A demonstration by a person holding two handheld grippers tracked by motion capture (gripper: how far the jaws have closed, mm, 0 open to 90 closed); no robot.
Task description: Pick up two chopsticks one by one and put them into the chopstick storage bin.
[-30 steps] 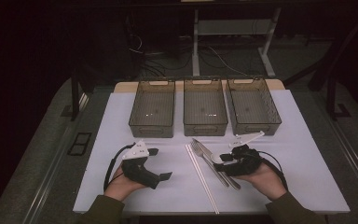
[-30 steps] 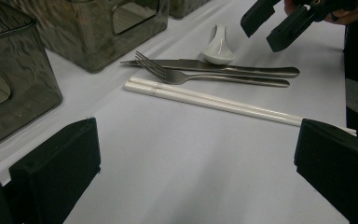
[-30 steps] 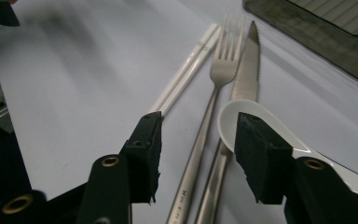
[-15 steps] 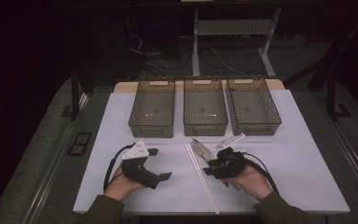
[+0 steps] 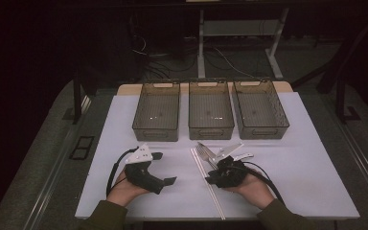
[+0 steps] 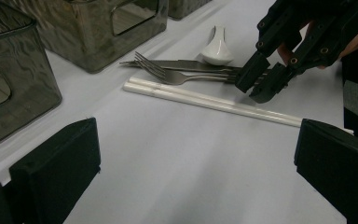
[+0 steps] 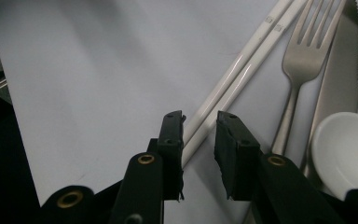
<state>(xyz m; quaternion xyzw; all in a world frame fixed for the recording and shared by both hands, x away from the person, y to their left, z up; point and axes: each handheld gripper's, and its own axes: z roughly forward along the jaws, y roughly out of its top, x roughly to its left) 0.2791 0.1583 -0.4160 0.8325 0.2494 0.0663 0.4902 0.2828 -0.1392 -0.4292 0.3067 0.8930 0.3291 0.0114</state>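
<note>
Closing my right jaws around the chopsticks is the step in hand now. The right gripper has just been narrowing, and the two white sticks pass between its jaws, but I still see a small gap on each side, so the pads do not press them yet. The sticks lie side by side, touching each other, on the white tabletop, just left of the fork and the knife. A white spoon rests beside the knife, very near to my right jaw.

My left gripper hovers above the bare tabletop with its jaws wide apart and nothing between them. In its view I see the right gripper tipped down on the chopsticks.

Behind the cutlery stand three dark bins in a row, all empty as far as I can tell.

I judge the sorting is at the start, because every piece is still on the tabletop. The next move calls for a full closing on both sticks together, low enough that neither one slips out, then a level lift. I must keep away from the fork handle, which lies close.
</note>
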